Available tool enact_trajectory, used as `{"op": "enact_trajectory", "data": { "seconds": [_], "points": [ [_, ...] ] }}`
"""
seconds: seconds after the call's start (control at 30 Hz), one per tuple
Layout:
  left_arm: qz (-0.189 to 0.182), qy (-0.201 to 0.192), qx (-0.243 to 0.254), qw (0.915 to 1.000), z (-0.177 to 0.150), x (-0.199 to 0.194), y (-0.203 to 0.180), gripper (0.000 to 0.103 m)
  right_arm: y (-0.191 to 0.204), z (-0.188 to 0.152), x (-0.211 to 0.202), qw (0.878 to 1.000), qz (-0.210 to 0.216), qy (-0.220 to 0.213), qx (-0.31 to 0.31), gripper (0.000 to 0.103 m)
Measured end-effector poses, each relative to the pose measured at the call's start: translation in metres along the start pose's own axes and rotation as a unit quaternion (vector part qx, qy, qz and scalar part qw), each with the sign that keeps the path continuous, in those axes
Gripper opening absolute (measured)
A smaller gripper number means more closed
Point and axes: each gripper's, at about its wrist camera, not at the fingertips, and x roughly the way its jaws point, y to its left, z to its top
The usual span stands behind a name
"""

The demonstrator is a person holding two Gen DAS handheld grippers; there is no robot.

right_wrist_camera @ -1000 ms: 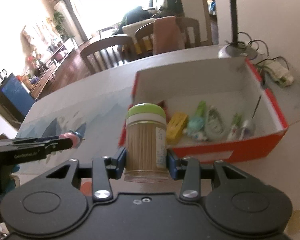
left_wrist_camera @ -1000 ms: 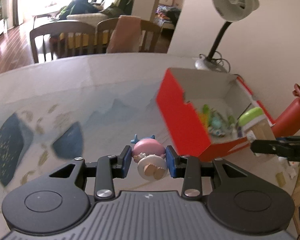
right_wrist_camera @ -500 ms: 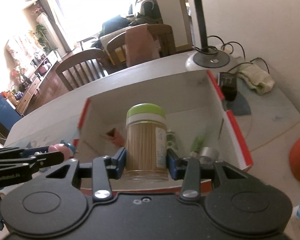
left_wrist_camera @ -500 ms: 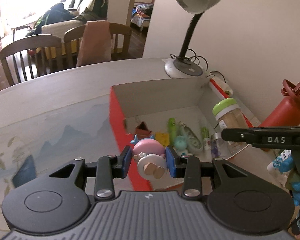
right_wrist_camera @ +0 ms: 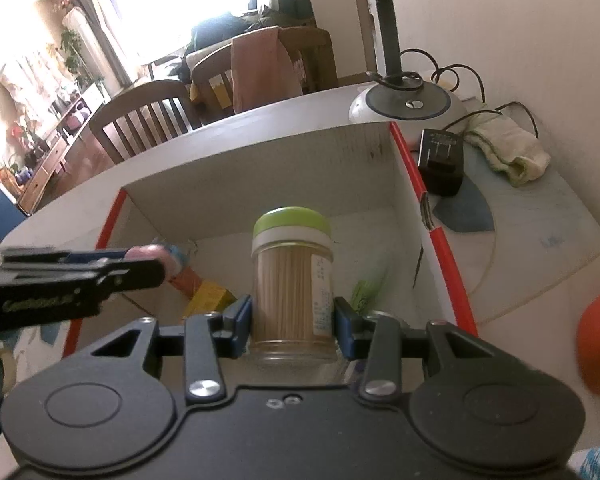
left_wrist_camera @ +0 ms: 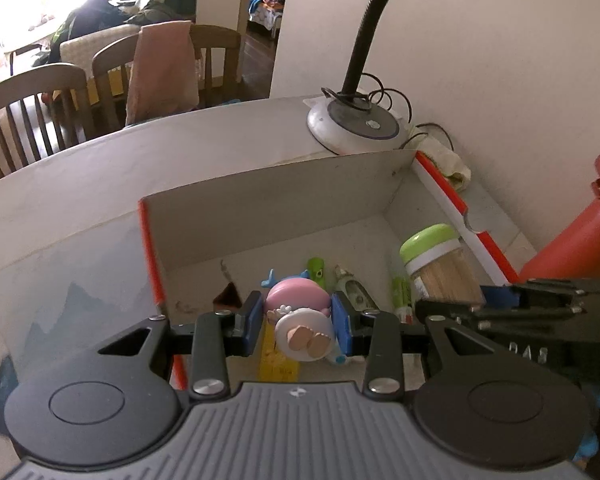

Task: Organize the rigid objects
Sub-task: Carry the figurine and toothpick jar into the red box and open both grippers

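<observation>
My left gripper is shut on a pink and white toy figure and holds it over the open red box. My right gripper is shut on a toothpick jar with a green lid, also over the box. The jar shows in the left wrist view at the box's right side. The figure shows in the right wrist view at the left. Several small items lie on the box floor, among them a yellow block and a green piece.
A desk lamp base stands behind the box. A black power adapter and a crumpled cloth lie to the right of the box. A red bottle stands at the right. Chairs are behind the table.
Both grippers have moved forward from beside the box to over its open inside, each with its object still held.
</observation>
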Motion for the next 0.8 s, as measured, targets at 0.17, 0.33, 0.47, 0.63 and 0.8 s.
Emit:
{"op": "enact_trajectory", "data": {
  "seconds": [0.17,0.33,0.47,0.63,0.8],
  "points": [
    [0.008,0.008,0.009,0.9999,0.015,0.022,-0.009,0.036,-0.004,0.002,0.009,1.0,0.0,0.012,-0.007,0.041],
    [0.012,0.022,0.007,0.9997,0.025,0.047,-0.012,0.036,-0.01,0.005,0.022,1.0,0.0,0.023,-0.009,0.041],
    [0.017,0.033,0.009,0.9993,0.029,0.062,-0.014,0.036,-0.013,0.007,0.03,0.999,0.0,0.032,-0.014,0.041],
    [0.022,0.045,0.015,0.9987,0.033,0.078,-0.017,0.036,-0.016,0.008,0.038,0.999,0.0,0.041,-0.017,0.041],
    [0.028,0.057,0.014,0.9979,0.035,0.089,-0.016,0.036,-0.018,0.007,0.044,0.998,0.005,0.053,-0.018,0.041]
  ]
}}
